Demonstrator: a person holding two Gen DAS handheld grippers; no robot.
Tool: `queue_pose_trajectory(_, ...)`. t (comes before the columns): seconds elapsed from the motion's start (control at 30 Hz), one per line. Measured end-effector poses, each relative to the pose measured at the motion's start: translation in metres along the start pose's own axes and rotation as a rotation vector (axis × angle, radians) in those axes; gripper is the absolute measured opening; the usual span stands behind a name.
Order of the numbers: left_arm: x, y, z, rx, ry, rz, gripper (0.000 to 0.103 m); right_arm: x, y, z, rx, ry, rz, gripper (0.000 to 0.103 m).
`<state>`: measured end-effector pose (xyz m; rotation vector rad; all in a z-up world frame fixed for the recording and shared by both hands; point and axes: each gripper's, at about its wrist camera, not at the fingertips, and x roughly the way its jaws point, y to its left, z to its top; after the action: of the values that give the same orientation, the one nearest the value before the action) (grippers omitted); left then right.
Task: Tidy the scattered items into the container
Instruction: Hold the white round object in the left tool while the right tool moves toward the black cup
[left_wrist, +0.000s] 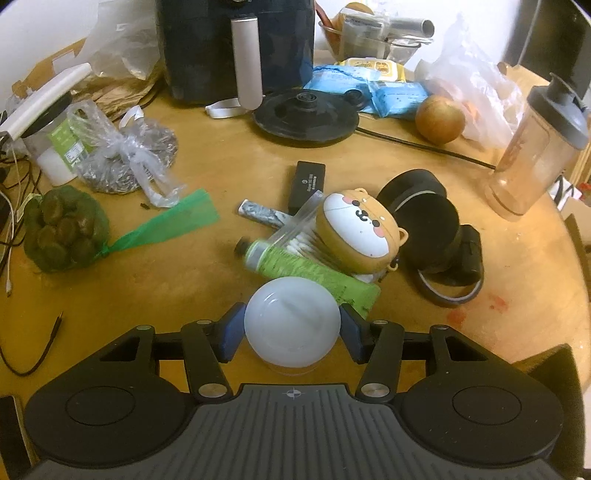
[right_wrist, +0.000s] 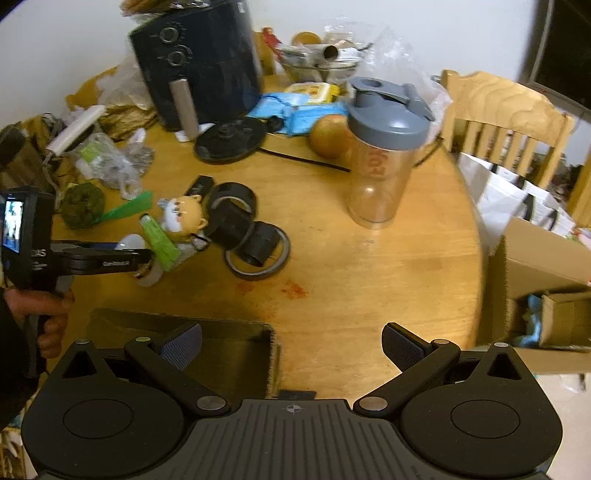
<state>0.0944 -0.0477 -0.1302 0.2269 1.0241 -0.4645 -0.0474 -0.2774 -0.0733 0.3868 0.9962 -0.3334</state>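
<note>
A round wooden table (right_wrist: 369, 258) is seen, its right edge curving close past a chair (right_wrist: 506, 122) and white bags (right_wrist: 498, 192). The near right part of the tabletop lies bare, bounded by a shaker bottle (right_wrist: 384, 155) at the far side and a heap of small items at the left. The far side is crowded by an air fryer (right_wrist: 199, 62), a kettle base (right_wrist: 229, 140), blue packets (right_wrist: 295, 110) and an onion (right_wrist: 328, 134). A cardboard box (right_wrist: 229, 354) stands at the near edge, just under the right gripper (right_wrist: 291, 347), whose jaws are spread wide with nothing between them.

The left gripper (left_wrist: 291, 328) is closed on a white-capped jar (left_wrist: 291, 325); both blue pads (left_wrist: 229, 332) are pressed against the cap's sides. In the right wrist view the jar (right_wrist: 147, 273) is seen resting on or just above the table, beside the heap, well apart from the box. The tool is held from below by a hand (right_wrist: 48, 314).

Just beyond the jar lie a green tube (left_wrist: 310, 271), a bag of cotton swabs (left_wrist: 299, 236), a dog-shaped case (left_wrist: 360, 232), a black stick (left_wrist: 306, 182), black tape rolls (left_wrist: 424, 218) and a thin ring of tape (left_wrist: 450, 291), all touching or overlapping. At the left are a net of green fruit (left_wrist: 62, 229) and a labelled jar (left_wrist: 55, 144).

Orange lettering on the shaker is too blurred to be read; white print on the black stick and on the left tool's side is likewise illegible.
</note>
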Motion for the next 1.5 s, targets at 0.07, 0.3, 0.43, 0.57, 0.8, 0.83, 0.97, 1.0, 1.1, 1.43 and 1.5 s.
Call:
queue_pose_trajectory(0.07, -0.005, 0.0, -0.001, -0.006, -0.004, -0.002, 0.053, 0.0, 0.001, 0.001, -0.012, -0.004, 0.009, 0.103)
queue_pose_trajectory(0.3, -0.027, 0.001, -0.003, -0.03, -0.031, -0.004, 0.053, 0.003, 0.0, 0.001, 0.0, 0.011, 0.03, 0.103)
queue_pose_trajectory(0.43, -0.042, 0.002, -0.004, -0.041, -0.052, -0.014, 0.053, 0.005, -0.002, 0.001, 0.009, 0.019, 0.02, 0.103)
queue_pose_trajectory(0.57, -0.056, -0.001, -0.005, -0.05, -0.072, -0.021, 0.053, 0.006, -0.003, 0.003, 0.013, 0.023, 0.029, 0.103)
queue_pose_trajectory(0.8, -0.067, -0.002, -0.011, -0.051, -0.092, -0.034, 0.053, 0.006, -0.004, 0.008, 0.021, 0.013, 0.043, 0.103)
queue_pose_trajectory(0.83, -0.065, -0.001, -0.013, -0.051, -0.086, -0.033, 0.053, 0.006, -0.005, 0.008, 0.027, 0.012, 0.046, 0.103)
queue_pose_trajectory(0.97, -0.053, 0.004, -0.022, -0.058, -0.053, -0.016, 0.053, 0.007, -0.006, 0.007, 0.04, 0.022, 0.047, 0.103)
queue_pose_trajectory(1.0, -0.052, 0.005, -0.025, -0.062, -0.042, -0.011, 0.053, 0.007, -0.006, 0.007, 0.042, 0.023, 0.047, 0.103)
queue_pose_trajectory(1.1, -0.05, 0.007, -0.033, -0.066, -0.024, -0.015, 0.053, 0.006, -0.005, 0.006, 0.041, 0.022, 0.047, 0.103)
queue_pose_trajectory(1.43, -0.058, 0.009, -0.045, -0.097, -0.005, -0.016, 0.053, 0.007, -0.008, 0.004, 0.055, 0.022, 0.043, 0.103)
queue_pose_trajectory(1.5, -0.064, 0.01, -0.043, -0.111, -0.02, -0.017, 0.053, 0.008, -0.007, 0.004, 0.049, 0.025, 0.044, 0.103)
